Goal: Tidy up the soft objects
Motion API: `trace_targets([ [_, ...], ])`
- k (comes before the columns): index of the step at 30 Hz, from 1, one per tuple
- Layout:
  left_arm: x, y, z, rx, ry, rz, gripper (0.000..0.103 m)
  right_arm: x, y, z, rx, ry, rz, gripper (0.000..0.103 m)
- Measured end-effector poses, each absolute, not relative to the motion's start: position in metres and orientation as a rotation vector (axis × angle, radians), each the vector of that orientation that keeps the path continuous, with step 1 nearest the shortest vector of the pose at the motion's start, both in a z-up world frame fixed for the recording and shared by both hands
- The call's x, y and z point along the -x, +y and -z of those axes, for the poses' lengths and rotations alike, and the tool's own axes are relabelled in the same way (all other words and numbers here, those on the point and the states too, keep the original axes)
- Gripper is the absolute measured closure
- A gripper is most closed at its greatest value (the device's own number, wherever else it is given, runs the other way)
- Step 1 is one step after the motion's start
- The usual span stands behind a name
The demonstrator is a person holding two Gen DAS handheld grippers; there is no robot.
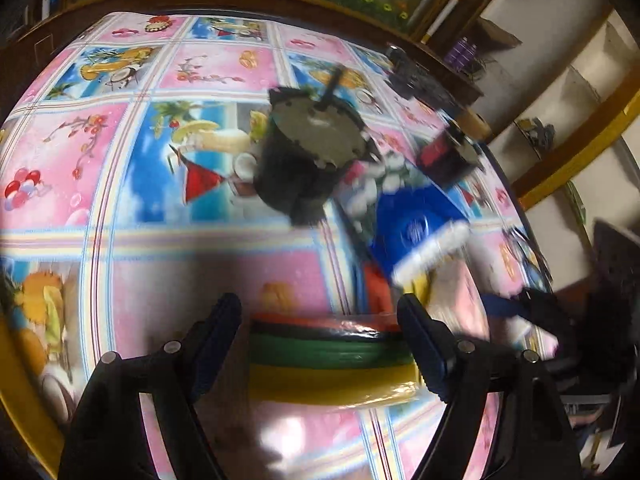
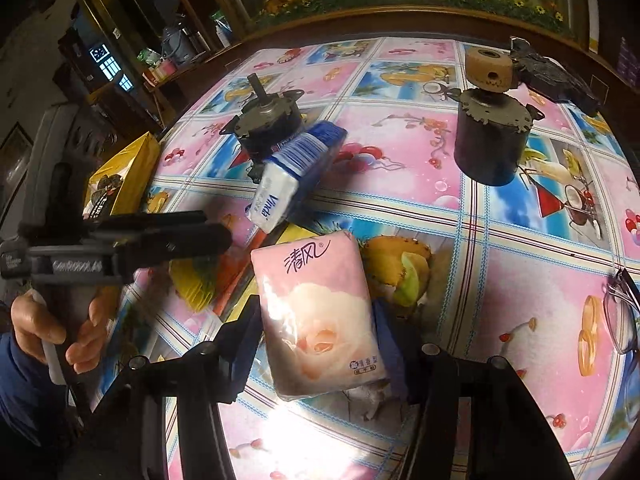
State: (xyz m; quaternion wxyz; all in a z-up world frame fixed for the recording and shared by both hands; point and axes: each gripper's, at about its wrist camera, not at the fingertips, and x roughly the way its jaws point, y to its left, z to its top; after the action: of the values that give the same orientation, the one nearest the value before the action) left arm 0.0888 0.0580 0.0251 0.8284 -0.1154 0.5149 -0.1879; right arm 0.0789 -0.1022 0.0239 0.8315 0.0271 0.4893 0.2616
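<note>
Between the right gripper's (image 2: 316,344) two fingers lies a pink tissue pack (image 2: 320,320); the jaws stand half-spread alongside its long sides, and I cannot tell whether the pads press on it yet, so it reads as not gripped. If they close off-centre, I judge the slick wrapper could squirt out toward 6 o'clock or the soft pack could buckle. At 11 o'clock from this claw a blue-and-white tissue pack (image 2: 296,168) leans on a dark motor (image 2: 264,120); a careless sweep could knock either. At 10 o'clock the left gripper (image 2: 216,232), held in the person's hand (image 2: 48,332), hovers nearby, so the two tools could collide. In its own blurred view the left gripper (image 1: 320,344) stands spread around a striped red, green and yellow packet (image 1: 328,356), not touching it that I can see. Open tablecloth (image 2: 520,300) lies toward 3 o'clock, short of the eyeglasses (image 2: 620,312) at the table edge; a second motor (image 2: 492,136) stands well apart at 1 o'clock.
</note>
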Motion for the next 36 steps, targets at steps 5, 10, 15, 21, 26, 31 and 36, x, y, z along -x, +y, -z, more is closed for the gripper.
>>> trace_targets([
  [5,-0.035,0.055,-0.027,0.21,1.107,0.455,0.021,-0.08,-0.101,-0.023,-0.063,1.04,-0.547,0.044],
  [10,0.003,0.044,-0.033,0.105,1.114,0.505,0.021,-0.081,-0.101,-0.023,-0.066,1.043,-0.544,0.044],
  [15,0.001,0.046,-0.045,0.12,1.083,0.462,0.02,-0.082,-0.103,-0.021,-0.079,1.044,-0.546,0.044],
  [21,-0.012,0.039,-0.028,0.144,1.131,0.39,0.02,-0.082,-0.102,-0.022,-0.076,1.044,-0.541,0.044],
  [26,-0.002,0.015,-0.024,-0.073,1.105,0.329,0.02,-0.082,-0.102,-0.022,-0.08,1.045,-0.541,0.044],
  [31,0.025,0.01,-0.025,-0.236,1.108,0.396,0.02,-0.082,-0.102,-0.022,-0.078,1.044,-0.543,0.044],
  [36,0.046,0.033,-0.034,-0.127,1.118,0.376,0.02,-0.081,-0.101,-0.022,-0.073,1.044,-0.546,0.044],
])
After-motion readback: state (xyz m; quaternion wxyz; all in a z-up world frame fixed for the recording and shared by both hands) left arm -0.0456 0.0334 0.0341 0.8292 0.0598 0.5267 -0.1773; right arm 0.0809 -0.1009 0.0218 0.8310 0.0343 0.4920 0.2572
